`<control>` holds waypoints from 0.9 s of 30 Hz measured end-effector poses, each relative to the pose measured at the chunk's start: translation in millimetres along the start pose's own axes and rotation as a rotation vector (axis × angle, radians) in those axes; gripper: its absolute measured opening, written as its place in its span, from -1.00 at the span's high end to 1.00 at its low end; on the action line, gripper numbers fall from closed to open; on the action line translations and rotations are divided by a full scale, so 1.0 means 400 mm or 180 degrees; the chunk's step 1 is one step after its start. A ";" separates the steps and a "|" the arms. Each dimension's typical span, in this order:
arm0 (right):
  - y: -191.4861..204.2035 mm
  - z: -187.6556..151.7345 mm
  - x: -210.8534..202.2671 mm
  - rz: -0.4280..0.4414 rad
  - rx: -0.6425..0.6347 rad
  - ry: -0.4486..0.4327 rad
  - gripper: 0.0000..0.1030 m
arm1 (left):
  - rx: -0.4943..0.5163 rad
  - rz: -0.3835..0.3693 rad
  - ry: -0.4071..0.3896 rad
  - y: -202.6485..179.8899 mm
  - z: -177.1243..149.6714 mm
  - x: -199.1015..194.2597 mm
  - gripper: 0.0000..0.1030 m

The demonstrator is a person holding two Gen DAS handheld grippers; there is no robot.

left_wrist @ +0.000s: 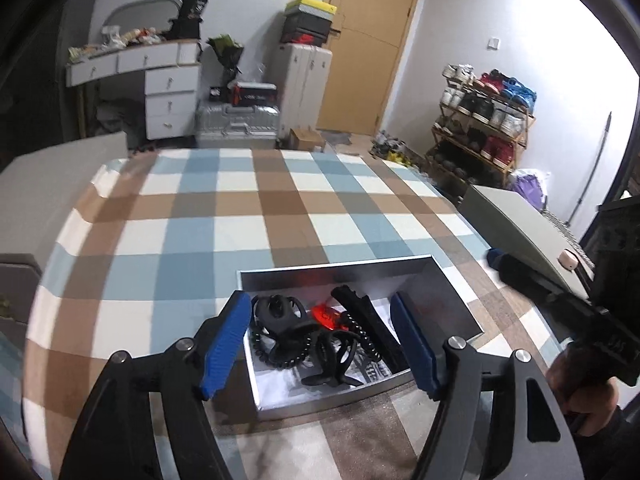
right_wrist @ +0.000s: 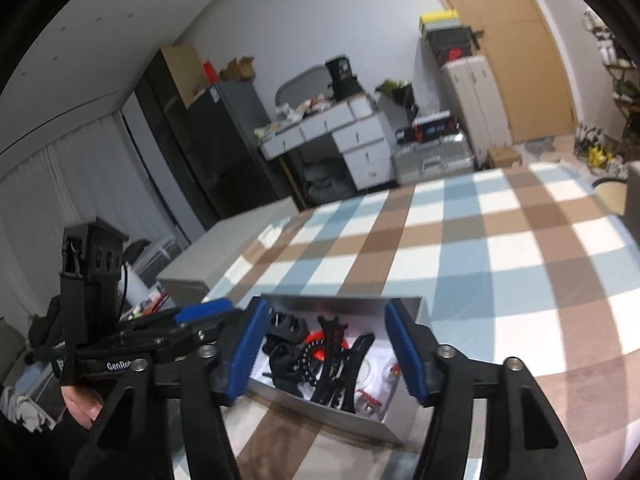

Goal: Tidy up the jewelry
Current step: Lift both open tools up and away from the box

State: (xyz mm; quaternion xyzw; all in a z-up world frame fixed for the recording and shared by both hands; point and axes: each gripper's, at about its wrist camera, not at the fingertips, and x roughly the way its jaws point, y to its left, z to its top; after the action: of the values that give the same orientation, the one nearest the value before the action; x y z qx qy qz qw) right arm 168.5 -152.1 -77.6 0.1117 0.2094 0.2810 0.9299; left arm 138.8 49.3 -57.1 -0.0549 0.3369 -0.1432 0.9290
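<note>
An open silver box [left_wrist: 452, 304] sits on the checked tablecloth near the front edge. In it lie black hair claws [left_wrist: 280, 312], a black coil tie [left_wrist: 276, 354], a long black clip [left_wrist: 372, 320] and a red piece [left_wrist: 328, 316]. My left gripper [left_wrist: 320, 344] is open and empty, its blue pads on either side of the box. My right gripper [right_wrist: 324, 354] is open and empty above the same box [right_wrist: 340, 416], where the black clips [right_wrist: 336, 368], the red piece [right_wrist: 316, 354] and small pieces at the right [right_wrist: 372, 400] show.
The checked tablecloth [left_wrist: 240, 216] covers the table. The right gripper's body [left_wrist: 592, 320] and hand are at the right in the left wrist view; the left gripper [right_wrist: 160, 340] is at the left in the right wrist view. A grey unit [left_wrist: 520, 224] stands right of the table.
</note>
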 end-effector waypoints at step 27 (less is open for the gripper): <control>0.112 -0.033 -0.195 -0.0690 -0.0818 -0.1185 -1.00 | -0.0105 0.1156 -0.1388 0.028 -0.077 -0.116 -0.97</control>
State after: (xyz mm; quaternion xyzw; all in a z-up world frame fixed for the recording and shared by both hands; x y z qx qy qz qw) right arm 82.5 -158.9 -49.3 0.0193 0.0079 0.1786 0.9837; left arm 87.8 73.7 -54.7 -0.0383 0.1357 0.0463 0.9889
